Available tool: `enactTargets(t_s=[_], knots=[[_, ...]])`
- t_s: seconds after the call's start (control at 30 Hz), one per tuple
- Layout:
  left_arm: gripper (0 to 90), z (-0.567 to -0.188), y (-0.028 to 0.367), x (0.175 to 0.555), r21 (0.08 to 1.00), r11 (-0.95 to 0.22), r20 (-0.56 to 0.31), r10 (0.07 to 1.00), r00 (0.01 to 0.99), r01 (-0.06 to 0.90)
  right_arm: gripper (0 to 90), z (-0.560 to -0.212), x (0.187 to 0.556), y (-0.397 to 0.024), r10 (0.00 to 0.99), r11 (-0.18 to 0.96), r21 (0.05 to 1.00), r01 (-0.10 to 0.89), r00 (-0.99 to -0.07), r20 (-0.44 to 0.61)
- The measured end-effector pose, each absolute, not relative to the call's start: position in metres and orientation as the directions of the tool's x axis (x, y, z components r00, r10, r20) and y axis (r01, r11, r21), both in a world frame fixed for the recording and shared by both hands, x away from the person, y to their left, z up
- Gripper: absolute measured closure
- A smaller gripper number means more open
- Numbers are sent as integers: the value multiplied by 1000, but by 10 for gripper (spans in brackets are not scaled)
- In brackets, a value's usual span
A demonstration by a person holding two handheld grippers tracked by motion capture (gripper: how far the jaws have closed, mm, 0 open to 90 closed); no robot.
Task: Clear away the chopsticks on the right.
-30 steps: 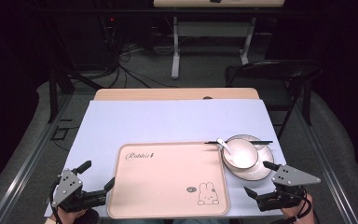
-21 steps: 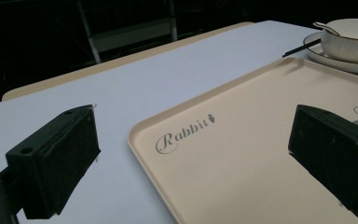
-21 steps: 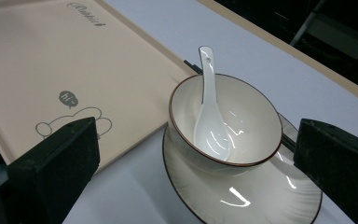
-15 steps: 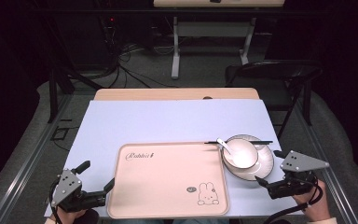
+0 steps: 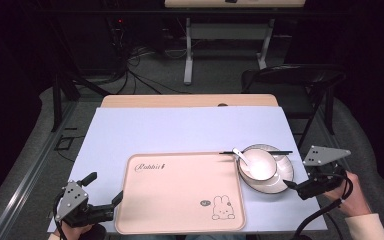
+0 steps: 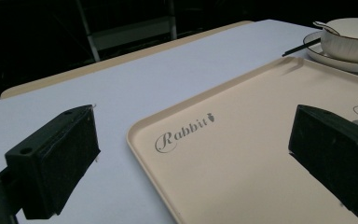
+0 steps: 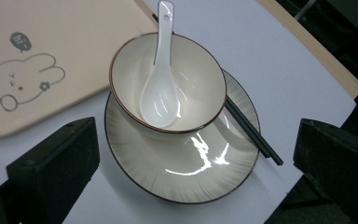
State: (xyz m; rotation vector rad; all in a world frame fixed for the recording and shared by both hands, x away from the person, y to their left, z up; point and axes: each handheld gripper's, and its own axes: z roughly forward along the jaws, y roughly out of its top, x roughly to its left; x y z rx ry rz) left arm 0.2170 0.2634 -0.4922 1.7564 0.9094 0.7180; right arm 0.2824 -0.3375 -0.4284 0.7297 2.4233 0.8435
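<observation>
One bowl (image 7: 168, 84), one spoon (image 7: 160, 74) and one plate (image 7: 182, 172) are sitting near the tabletop's (image 5: 180, 130) right edge, both grippers' jaws gaping empty.

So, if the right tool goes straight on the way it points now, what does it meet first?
Probably the plate rim: the right tool, jaws open, aims at it, with the bowl just behind. Its height above the table is unclear.

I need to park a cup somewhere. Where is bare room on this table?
The pink tray is bare, and so is the lilac cloth behind it up to the far edge. It is crowded at the right, where bowl, plate and right claw meet.
</observation>
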Motion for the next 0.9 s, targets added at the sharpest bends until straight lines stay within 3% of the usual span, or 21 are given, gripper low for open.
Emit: enactTargets(t_s=[0.5, 0.9], knots=[[82, -492, 263, 217, 940, -229, 58, 838, 543, 254, 0, -421, 346, -338, 387, 842, 475, 256, -901, -199], [116, -492, 263, 217, 939, -230, 58, 838, 542, 255, 0, -428, 388, -332, 340, 903, 339, 264, -922, -188]])
